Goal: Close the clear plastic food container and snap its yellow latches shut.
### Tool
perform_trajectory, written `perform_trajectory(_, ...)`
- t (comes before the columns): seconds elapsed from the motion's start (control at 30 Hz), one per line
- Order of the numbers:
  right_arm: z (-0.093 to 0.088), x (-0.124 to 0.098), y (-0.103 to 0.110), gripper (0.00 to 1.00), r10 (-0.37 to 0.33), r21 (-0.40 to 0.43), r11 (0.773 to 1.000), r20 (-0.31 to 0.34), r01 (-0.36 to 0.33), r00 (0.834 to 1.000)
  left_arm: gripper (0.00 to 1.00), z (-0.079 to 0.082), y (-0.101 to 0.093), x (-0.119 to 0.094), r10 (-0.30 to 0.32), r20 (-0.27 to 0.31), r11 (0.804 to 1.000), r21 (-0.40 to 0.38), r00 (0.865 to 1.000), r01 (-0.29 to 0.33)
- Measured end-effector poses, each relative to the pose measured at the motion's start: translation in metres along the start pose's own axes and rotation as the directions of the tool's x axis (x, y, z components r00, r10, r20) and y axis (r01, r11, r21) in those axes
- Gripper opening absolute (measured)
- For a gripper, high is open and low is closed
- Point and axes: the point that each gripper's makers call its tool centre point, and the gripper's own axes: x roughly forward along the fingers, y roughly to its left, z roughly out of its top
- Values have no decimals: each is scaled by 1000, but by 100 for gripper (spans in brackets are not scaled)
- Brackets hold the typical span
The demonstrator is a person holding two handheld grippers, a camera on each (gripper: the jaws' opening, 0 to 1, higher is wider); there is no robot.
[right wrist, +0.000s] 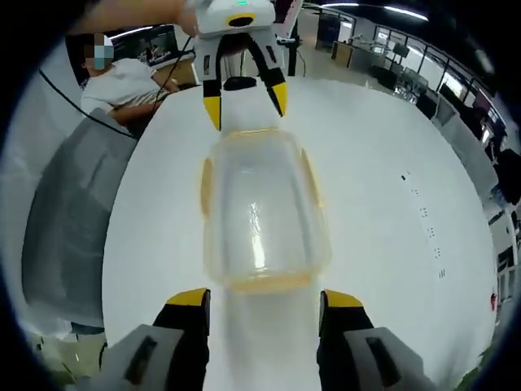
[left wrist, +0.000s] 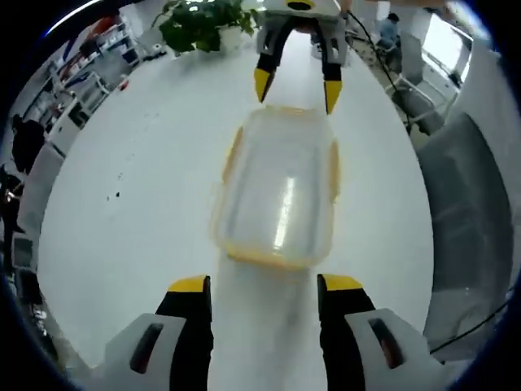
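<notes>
Clear container point(left wrist: 277, 191) between left tongs point(left wrist: 264, 285), right tongs point(right wrist: 264, 293), untouched.

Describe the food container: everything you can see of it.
The container is a clear plastic rounded rectangle with its clear lid on and yellow latches along its edges. It sits flat on the white table, lengthwise between the two grippers. Whether the latches are snapped down cannot be told. The left gripper and right gripper face each other at its two short ends, jaws open, tips near the ends; no contact is evident. Nothing shows inside it.
</notes>
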Motion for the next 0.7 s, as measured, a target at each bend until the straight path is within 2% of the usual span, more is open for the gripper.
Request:
perform_trajectory(0.1, 5, -4, -1, 50, -20, 60, 998, 37, 18, 999, 54, 1, 0, 0, 21, 20, 998, -53, 1000, -20)
perform_trajectory(0.2, 9, -4, 0, 48, -32, 86, 996, 45, 28, 998, 52, -2, -2, 4, 46, 1, 998, -40, 999, -46)
perform_trajectory(0.27, 13, -4, -1, 47, -52, 106, 993, 56, 46, 997, 51, 5, -5, 5, 52, 38, 992, -120, 998, -47)
perform_trajectory(0.33, 21, -4, -1, 47, -65, 155, 987, 93, 50, 994, 50, 6, -1, 5, 76, 48, 987, -148, 996, -68)
perform_trajectory(0.4, 27, -4, -3, 46, -83, 197, 979, 131, 56, 988, 50, 11, 1, 5, 93, 77, 975, -208, 993, -75)
perform_trajectory(0.47, 28, -3, -4, 46, -101, 223, 972, 130, 70, 986, 49, 16, 2, 5, 110, 106, 959, -271, 988, -77)
perform_trajectory(0.53, 29, -1, -6, 45, -112, 244, 967, 131, 77, 985, 48, 15, 4, 5, 134, 107, 953, -286, 985, -99)
perform_trajectory(0.57, 29, -1, -7, 45, -123, 274, 958, 129, 84, 984, 47, 14, 6, 5, 157, 102, 944, -308, 982, -119)
perform_trajectory(0.63, 32, -1, -10, 46, -146, 326, 941, 150, 90, 978, 47, 18, 1, 8, 157, 127, 921, -376, 979, -99)
perform_trajectory(0.7, 32, -2, -17, 45, -186, 380, 917, 147, 118, 971, 47, 19, 4, 8, 184, 142, 902, -417, 973, -110)
